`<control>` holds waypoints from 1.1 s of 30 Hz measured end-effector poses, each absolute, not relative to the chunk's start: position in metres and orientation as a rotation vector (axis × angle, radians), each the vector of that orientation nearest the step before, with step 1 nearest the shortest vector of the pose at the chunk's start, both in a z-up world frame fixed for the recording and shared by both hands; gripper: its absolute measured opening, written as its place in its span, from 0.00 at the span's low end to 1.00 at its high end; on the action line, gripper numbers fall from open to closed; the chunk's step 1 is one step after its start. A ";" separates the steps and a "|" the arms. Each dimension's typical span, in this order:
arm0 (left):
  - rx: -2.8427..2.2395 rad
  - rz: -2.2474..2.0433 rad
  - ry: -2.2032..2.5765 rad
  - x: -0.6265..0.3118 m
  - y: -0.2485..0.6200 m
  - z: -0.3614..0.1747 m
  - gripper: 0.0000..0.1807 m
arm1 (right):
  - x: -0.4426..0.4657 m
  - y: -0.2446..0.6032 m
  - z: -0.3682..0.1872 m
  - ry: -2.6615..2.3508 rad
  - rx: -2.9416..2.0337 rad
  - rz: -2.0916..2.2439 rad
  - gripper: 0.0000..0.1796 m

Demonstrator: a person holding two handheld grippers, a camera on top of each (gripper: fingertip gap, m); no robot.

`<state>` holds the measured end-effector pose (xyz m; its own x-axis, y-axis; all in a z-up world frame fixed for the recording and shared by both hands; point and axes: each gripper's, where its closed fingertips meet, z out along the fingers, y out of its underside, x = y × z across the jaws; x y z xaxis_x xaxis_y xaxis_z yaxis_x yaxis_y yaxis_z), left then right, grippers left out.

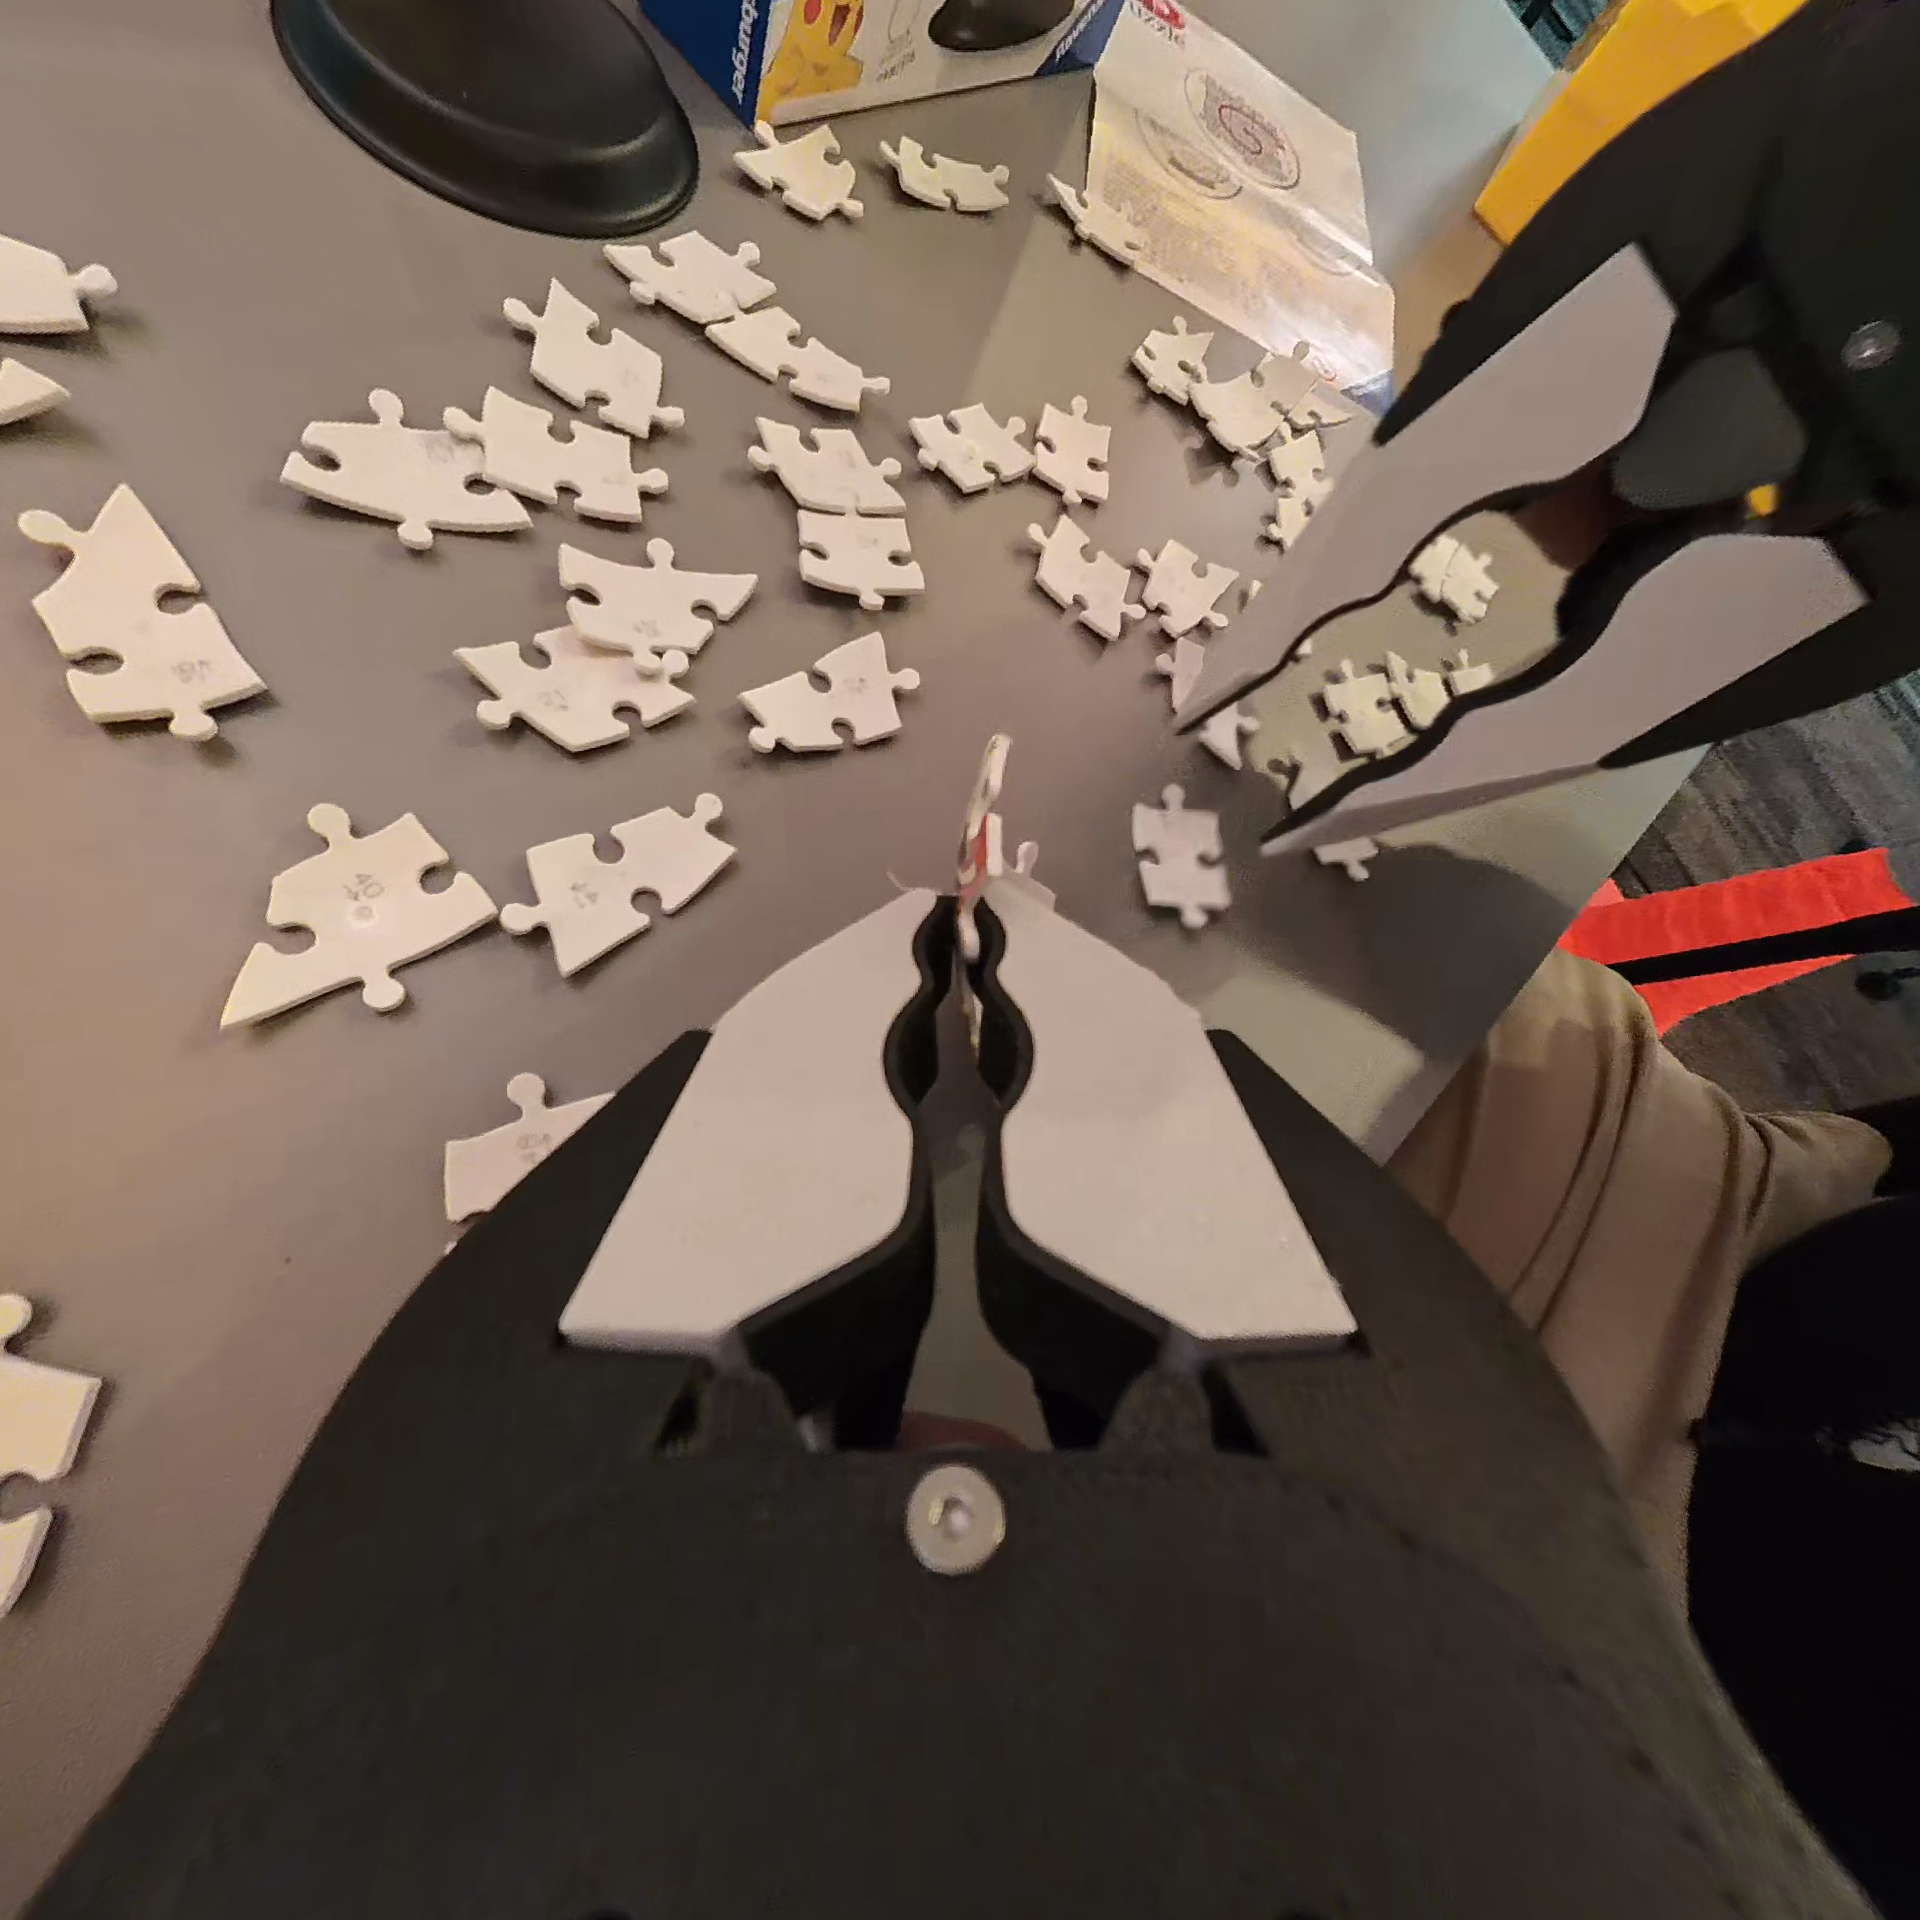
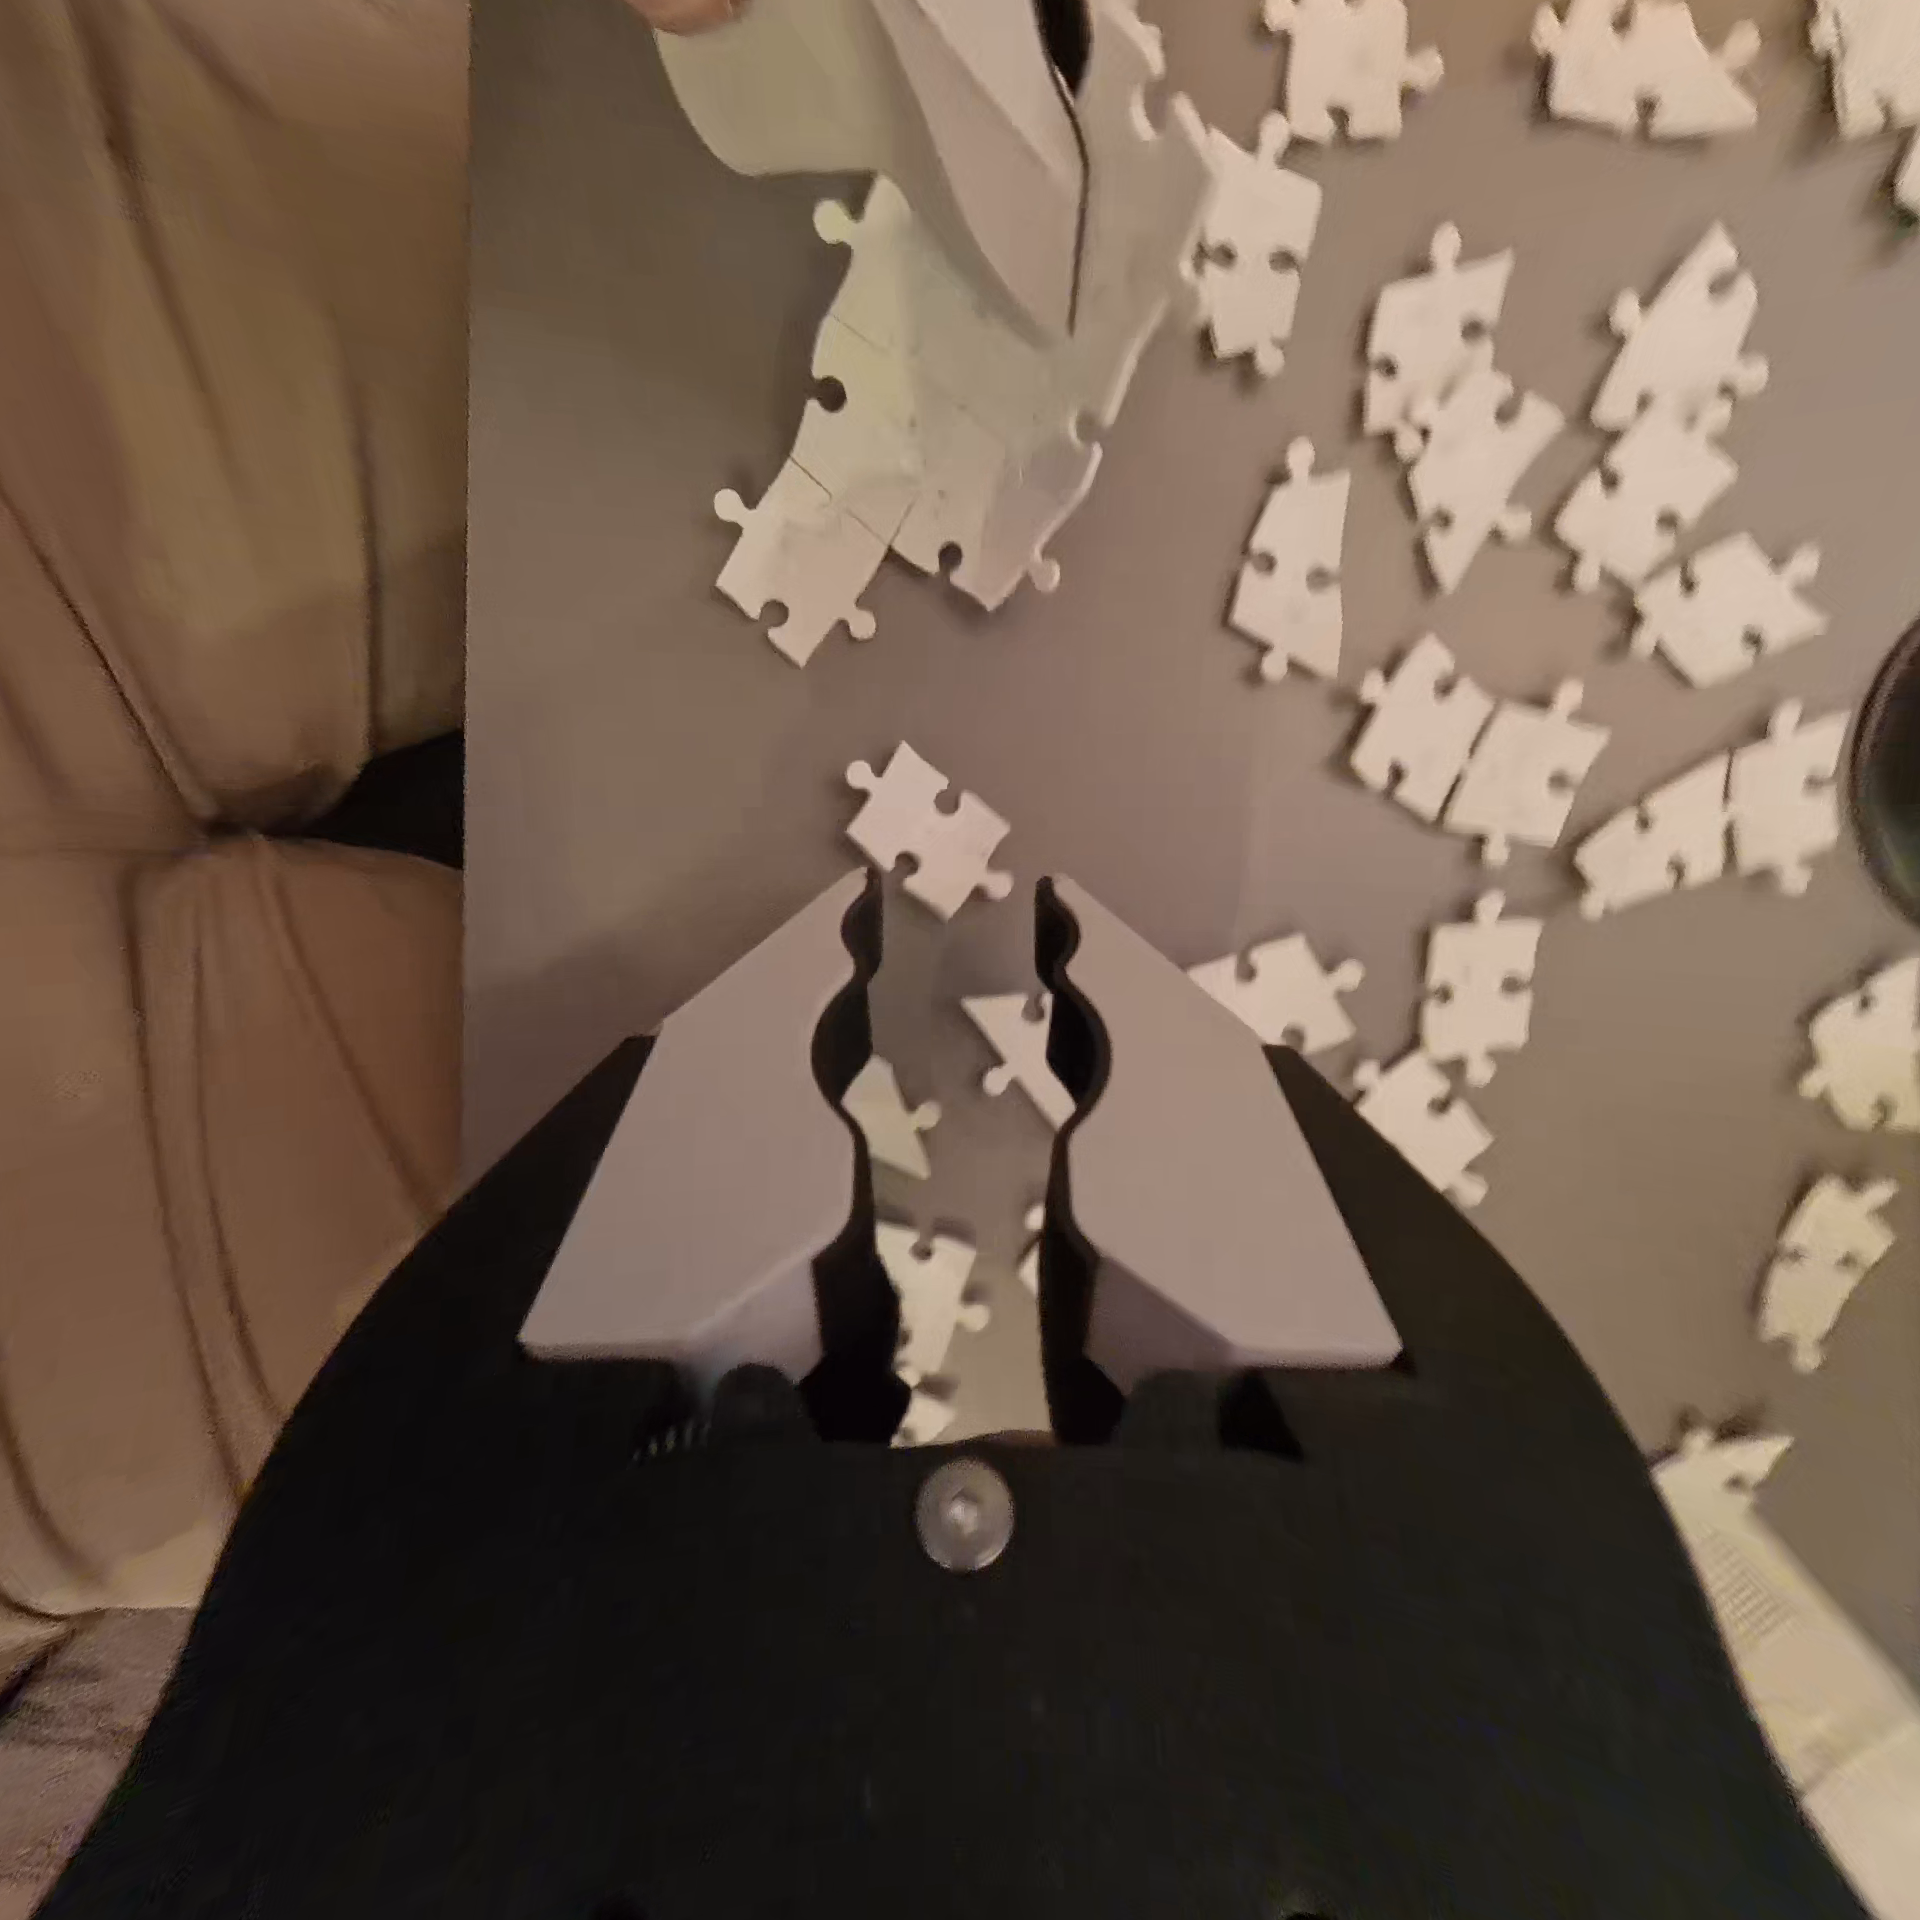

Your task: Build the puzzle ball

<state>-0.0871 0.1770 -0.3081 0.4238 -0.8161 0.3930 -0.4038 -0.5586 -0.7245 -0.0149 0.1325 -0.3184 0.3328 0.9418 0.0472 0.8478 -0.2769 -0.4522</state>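
Many white puzzle pieces (image 1: pixel 623 613) lie face down on the grey table (image 1: pixel 156 1039). My left gripper (image 1: pixel 961 909) is shut on a joined curved section of pieces (image 1: pixel 985 821), seen edge-on here. In the right wrist view that section (image 2: pixel 883 447) hangs from the left gripper (image 2: pixel 1075 322) above the table. My right gripper (image 2: pixel 956 883) is open and empty, its tips just short of a single loose piece (image 2: pixel 928 828). It also shows in the left wrist view (image 1: pixel 1226 787), open, beside that piece (image 1: pixel 1179 857).
A black oval stand (image 1: pixel 488 104), the puzzle box (image 1: pixel 883 52) and a folded leaflet (image 1: pixel 1226 177) sit at the table's far side. The stand also shows at the right edge (image 2: pixel 1891 769). A person's tan trousers (image 2: pixel 208 623) lie along the table edge. The grippers' ends are close to 9 cm from one another.
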 end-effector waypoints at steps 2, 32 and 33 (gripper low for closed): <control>-2.152 -1.022 1.027 -0.087 0.178 -0.309 0.01 | -0.005 0.127 -0.318 -1.443 -2.300 0.341 0.13; -2.175 -1.023 1.186 -0.077 0.178 -0.312 0.01 | -0.031 0.137 -0.323 -1.683 -2.164 0.320 0.05; -2.177 -1.026 1.190 -0.077 0.178 -0.312 0.01 | -0.030 0.133 -0.320 -1.620 -2.218 0.380 0.12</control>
